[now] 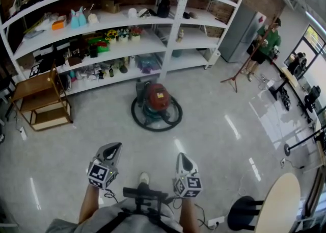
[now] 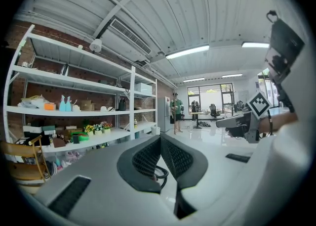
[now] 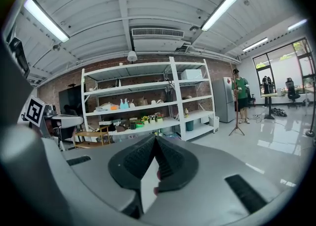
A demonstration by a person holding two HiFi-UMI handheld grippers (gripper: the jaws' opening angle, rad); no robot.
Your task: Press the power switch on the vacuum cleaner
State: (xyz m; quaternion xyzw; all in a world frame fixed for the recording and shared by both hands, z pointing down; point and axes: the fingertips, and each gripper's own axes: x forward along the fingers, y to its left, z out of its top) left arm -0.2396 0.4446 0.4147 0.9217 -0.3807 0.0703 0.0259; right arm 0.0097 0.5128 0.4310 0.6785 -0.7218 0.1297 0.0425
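My left gripper and my right gripper are both squeezed closed, with nothing in them. I hold them close in front of me. The vacuum cleaner sits on the floor well ahead, near the shelves, with its hose curled round it. I can't spot the switch from here. I think I should walk close, bend down, find the button, then push it straight with one closed tip.

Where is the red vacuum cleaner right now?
In the head view, the vacuum cleaner sits on the floor just in front of the white shelves, its hose looped around it.
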